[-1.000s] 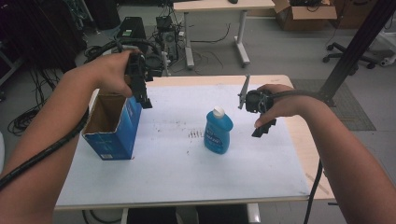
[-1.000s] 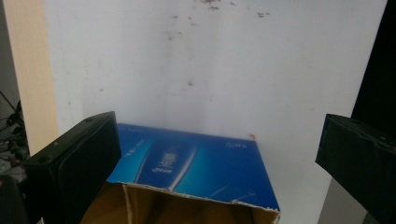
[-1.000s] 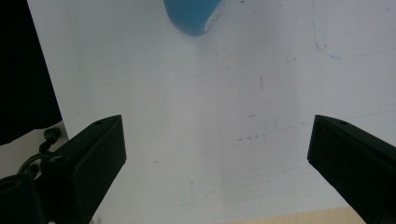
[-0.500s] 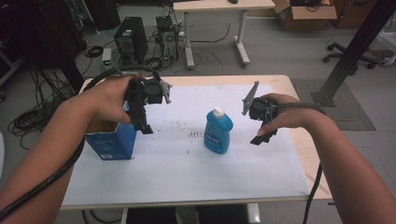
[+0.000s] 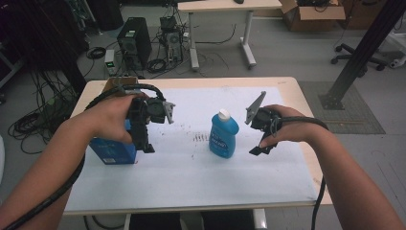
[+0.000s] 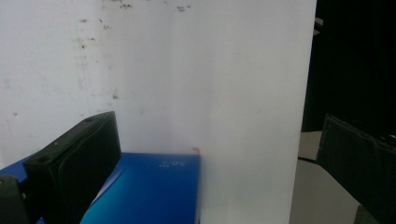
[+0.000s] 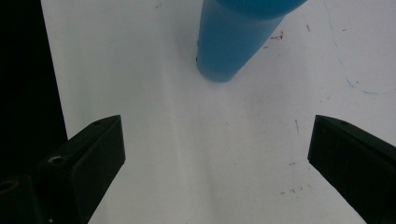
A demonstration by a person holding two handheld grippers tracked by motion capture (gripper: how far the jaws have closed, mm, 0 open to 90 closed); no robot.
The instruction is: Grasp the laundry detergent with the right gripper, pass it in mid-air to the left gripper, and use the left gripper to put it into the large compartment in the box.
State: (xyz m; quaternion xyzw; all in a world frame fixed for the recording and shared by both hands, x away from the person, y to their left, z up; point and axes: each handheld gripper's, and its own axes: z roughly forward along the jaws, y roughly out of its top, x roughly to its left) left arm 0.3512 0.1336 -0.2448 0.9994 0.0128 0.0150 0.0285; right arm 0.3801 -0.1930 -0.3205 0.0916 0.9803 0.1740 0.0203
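Fingers [image 6: 74, 158] of the left gripper [image 5: 143, 143] stand spread wide apart with nothing between them; in the left gripper view one finger overlaps the top of the blue cardboard box [image 6: 149, 191] and the other hangs past the counter edge. Seen from above, this gripper points downward just at the right side of the blue box [image 5: 112, 151], which stands open-topped near the left end of the counter [image 5: 191, 187]. Whether a finger touches the box cannot be told.

Over on the right, the fingers [image 7: 88, 158] of the right gripper [image 5: 261, 146] are likewise parted wide and empty, hovering above the white counter sheet [image 7: 210, 154]. Ahead of them in the right gripper view stands the base of the blue bottle [image 7: 233, 42]. In the high view this blue bottle [image 5: 223, 135], with its white cap, stands upright near the middle of the counter, between the two grippers, just beside the right one and apart from it.

Beyond the counter, a computer tower [image 5: 133, 44] sits on the floor among cables.
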